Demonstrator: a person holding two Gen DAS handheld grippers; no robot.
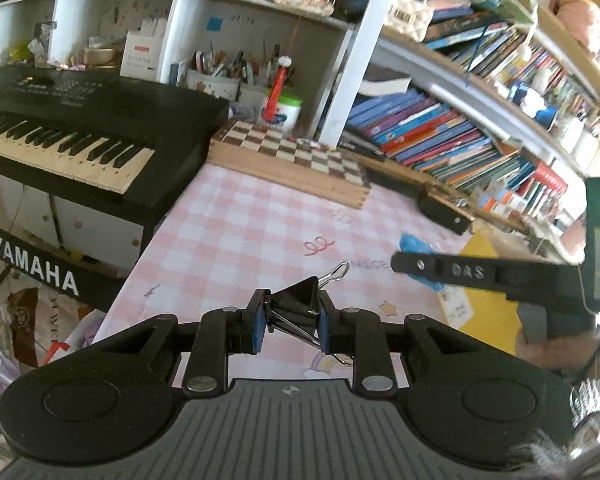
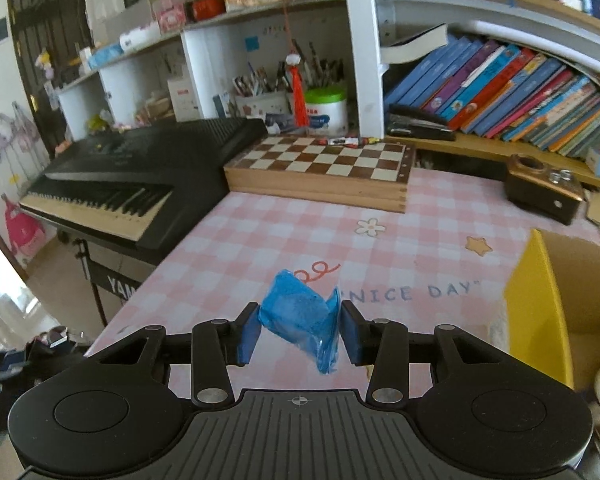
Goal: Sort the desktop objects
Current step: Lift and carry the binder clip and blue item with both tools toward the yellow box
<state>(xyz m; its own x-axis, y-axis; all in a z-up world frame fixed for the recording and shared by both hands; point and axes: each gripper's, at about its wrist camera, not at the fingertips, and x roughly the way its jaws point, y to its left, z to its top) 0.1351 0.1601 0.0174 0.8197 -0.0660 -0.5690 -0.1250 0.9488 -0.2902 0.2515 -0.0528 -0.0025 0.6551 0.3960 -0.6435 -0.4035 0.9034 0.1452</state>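
Desk (image 2: 300, 236) covered by pink-and-white checked cloth printed with flower, star, red squiggle, words "NICE DAY". Wooden chessboard box (image 2: 320, 172) lies at far edge. Small brown box (image 2: 544, 192) at far right, well apart from chessboard. Yellow cardboard box (image 2: 540, 304) stands at right edge, open side up. Black keyboard (image 2: 140, 184) beside desk on left; contact unclear.
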